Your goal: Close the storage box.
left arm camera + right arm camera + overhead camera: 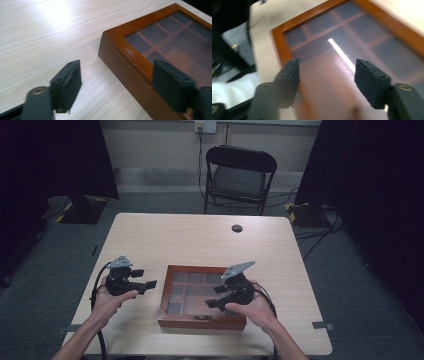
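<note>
A shallow brown wooden box with a glass-panelled lid (200,297) lies closed on the pale wood-grain bench (200,237), toward the near edge and about midway between left and right. Through the dark glass, wooden dividers show that part the inside into compartments.

The left tool (145,285) is held just left of the box, level with its far half, its jaws pointing right toward the box's left side. It is released: in the left gripper view the two black jaws stand apart with nothing between them, one over bare bench, the other over the box's near left rim (135,60).

The right tool (216,296) hangs over the right part of the lid, jaws pointing left. It too is released, its jaws parted above the glass (342,50) with nothing gripped; that view is blurred.

A black folding chair (239,177) stands beyond the far edge of the bench.
</note>
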Motion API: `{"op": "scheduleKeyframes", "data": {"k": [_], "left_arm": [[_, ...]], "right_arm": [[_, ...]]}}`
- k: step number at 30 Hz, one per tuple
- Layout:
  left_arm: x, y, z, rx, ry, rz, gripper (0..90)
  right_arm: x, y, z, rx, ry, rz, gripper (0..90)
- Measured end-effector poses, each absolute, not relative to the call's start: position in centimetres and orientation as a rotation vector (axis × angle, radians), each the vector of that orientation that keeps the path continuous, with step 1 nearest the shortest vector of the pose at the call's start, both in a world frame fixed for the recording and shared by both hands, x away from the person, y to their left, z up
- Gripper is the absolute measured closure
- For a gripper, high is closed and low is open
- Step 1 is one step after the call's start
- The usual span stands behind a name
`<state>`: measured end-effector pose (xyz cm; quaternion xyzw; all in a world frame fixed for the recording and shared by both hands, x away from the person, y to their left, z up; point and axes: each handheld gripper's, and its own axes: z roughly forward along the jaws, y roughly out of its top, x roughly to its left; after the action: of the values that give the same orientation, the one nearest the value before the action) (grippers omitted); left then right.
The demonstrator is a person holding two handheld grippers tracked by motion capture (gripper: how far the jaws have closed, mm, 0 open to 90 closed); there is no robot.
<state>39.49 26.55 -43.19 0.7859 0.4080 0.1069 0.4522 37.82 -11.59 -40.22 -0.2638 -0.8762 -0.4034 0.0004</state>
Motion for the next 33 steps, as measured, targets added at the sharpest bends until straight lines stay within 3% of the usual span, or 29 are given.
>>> {"op": "scheduleKeyframes", "data": {"k": [2, 8, 16, 24, 28, 33], "left_arm": [[39.6, 26.4, -43.1, 1.955, 1.013, 0.283, 20.4], [40.2, 26.3, -43.1, 2.006, 1.043, 0.328, 19.7], [41.2, 26.7, -45.1, 2.094, 1.132, 0.343, 17.7], [42.1, 28.1, -47.8, 2.149, 1.247, 0.380, 16.6], [42.1, 27.7, -48.8, 2.183, 1.263, 0.421, 16.2], [42.2, 27.5, -49.3, 2.167, 1.241, 0.458, 7.9]], "right_arm": [[38.2, -12.9, -39.7, -0.927, -2.774, -1.262, 25.5], [39.2, -17.7, -39.5, -1.234, -2.787, -1.300, 14.7], [40.4, -23.4, -43.2, -1.761, -2.749, -1.204, 15.4], [40.9, -25.1, -48.1, -2.014, -2.801, -0.877, 15.0], [40.8, -25.1, -48.7, -2.052, -2.763, -0.935, 12.9], [40.5, -25.5, -50.0, -2.090, -2.735, -1.105, 0.0]]}}
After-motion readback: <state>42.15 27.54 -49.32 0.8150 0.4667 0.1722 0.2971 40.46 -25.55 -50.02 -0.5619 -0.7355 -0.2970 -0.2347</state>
